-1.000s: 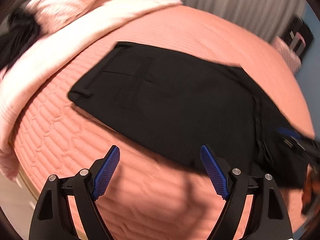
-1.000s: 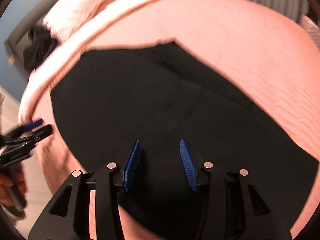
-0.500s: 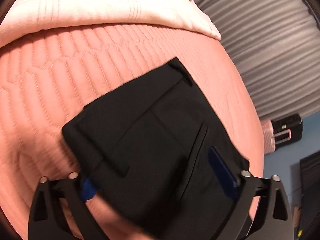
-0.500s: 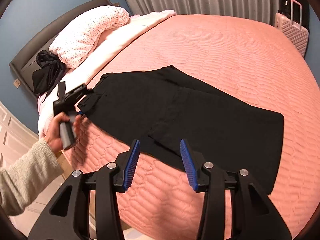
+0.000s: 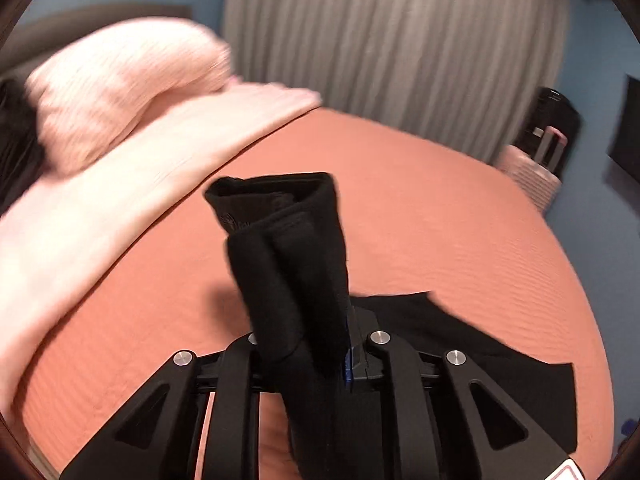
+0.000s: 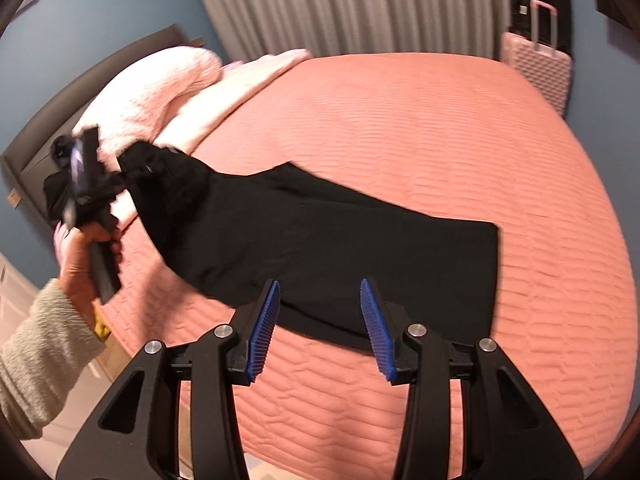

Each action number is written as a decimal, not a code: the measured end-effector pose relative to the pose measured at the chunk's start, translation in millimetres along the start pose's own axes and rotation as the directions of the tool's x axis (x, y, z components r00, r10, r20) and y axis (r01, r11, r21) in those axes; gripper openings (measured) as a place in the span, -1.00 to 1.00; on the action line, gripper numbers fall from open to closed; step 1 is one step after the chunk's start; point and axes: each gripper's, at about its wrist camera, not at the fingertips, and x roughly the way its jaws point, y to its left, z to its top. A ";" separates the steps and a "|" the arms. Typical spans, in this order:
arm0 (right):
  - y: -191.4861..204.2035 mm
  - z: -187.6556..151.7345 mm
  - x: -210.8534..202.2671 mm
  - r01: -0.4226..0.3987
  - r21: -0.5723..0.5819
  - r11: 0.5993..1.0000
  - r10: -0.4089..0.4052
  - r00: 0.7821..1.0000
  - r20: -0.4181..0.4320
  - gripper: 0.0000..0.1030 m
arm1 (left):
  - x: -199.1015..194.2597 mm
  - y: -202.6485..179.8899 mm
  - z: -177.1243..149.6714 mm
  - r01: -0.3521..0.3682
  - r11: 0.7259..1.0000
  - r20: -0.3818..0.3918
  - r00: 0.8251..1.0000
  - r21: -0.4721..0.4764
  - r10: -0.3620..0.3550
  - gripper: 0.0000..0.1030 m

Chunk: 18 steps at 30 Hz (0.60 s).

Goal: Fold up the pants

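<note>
We have the left hand-held gripper (image 5: 320, 344) clamped tight on the waistband end of the black pants (image 6: 320, 240), and that end stands up off the bed in a bunched fold right in front of the left wrist camera. From the right wrist view, the left hand (image 6: 86, 254) in its cream sleeve (image 6: 36, 364) holds that gripper just past the near left edge of the bed (image 6: 440, 140), with the waistband lifted clear of the coral quilt while the legs slope down and lie flat across the middle. The hem edge runs straight, well short of the bed's right side.

Our right hand-held gripper (image 6: 320, 324) hangs above the near long edge of the pants, its blue pads apart with nothing between them, the fabric edge below them and the quilt showing under it.

Plenty of bare quilt lies beyond the pants toward the grey curtain (image 6: 340, 4) and to the right of the hem. The crowded side is the left: a pink pillow (image 6: 156, 96) and a folded pale blanket (image 6: 236, 84) sit along the headboard end, close to the raised waistband. A pink suitcase (image 6: 536, 68) stands off the bed's far right corner, well apart from the pants.
</note>
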 end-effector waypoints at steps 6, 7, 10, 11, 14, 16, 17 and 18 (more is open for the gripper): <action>-49.9 -11.8 -27.6 0.060 0.091 0.994 -0.063 0.997 0.033 -0.18 | -17.1 -114.5 11.9 0.176 0.976 0.011 0.984 0.131 -0.179 -0.75; -59.7 -15.6 -31.0 0.071 0.106 0.992 -0.075 0.997 0.034 -0.18 | -20.9 -133.4 8.0 0.204 0.965 -0.004 0.979 0.163 -0.206 -0.75; -89.2 -26.5 -40.3 0.092 0.167 0.982 -0.099 0.994 0.035 -0.18 | -17.8 -194.0 -21.8 0.295 0.928 -0.085 0.955 0.229 -0.283 -0.75; -96.3 -29.7 -42.0 0.094 0.181 0.979 -0.102 0.994 0.034 -0.18 | -16.3 -211.1 -33.4 0.320 0.916 -0.118 0.947 0.241 -0.300 -0.75; -123.7 -44.6 -45.4 0.108 0.227 0.968 -0.114 0.993 0.015 -0.18 | 0.0 -263.9 -82.6 0.399 0.882 -0.254 0.906 0.249 -0.338 -0.75; -135.7 -51.6 -43.2 0.118 0.242 0.963 -0.121 0.993 -0.003 -0.18 | 15.2 -297.2 -122.6 0.431 0.863 -0.353 0.876 0.262 -0.330 -0.75; -141.9 -56.0 -40.5 0.118 0.251 0.961 -0.117 0.993 -0.017 -0.18 | 22.3 -308.3 -140.9 0.440 0.855 -0.396 0.862 0.273 -0.317 -0.75; -149.5 -60.9 -37.8 0.116 0.265 0.957 -0.112 0.993 -0.030 -0.18 | 29.8 -321.8 -163.0 0.441 0.851 -0.448 0.847 0.286 -0.288 -0.75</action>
